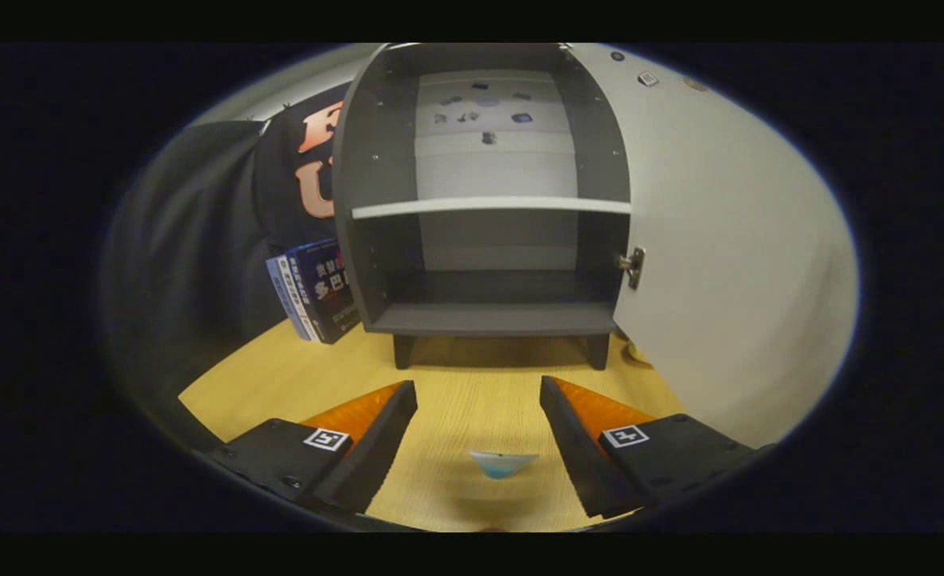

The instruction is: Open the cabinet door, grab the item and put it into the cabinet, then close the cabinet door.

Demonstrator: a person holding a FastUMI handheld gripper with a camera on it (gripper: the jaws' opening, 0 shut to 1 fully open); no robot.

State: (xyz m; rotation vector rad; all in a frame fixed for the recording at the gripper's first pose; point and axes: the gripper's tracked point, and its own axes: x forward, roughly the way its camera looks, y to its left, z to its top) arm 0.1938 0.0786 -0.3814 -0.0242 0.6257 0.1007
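Note:
A dark grey cabinet [484, 200] stands on short legs on the wooden table, beyond my fingers. Its white door [728, 264] is swung wide open to the right, a metal hinge [632, 266] showing on its inner edge. Inside, a pale shelf [492, 206] splits it into two bare compartments. My gripper [478, 400] is open, its fingers spread wide and low over the table, some way in front of the cabinet. A small pale blue item [502, 463] lies on the table between the fingers, near their base; its exact shape is hard to tell.
Several dark blue books [316, 290] lean against the cabinet's left side. Black cloth hangs behind them on the left. The yellow wooden table [472, 384] stretches from my fingers to the cabinet's legs.

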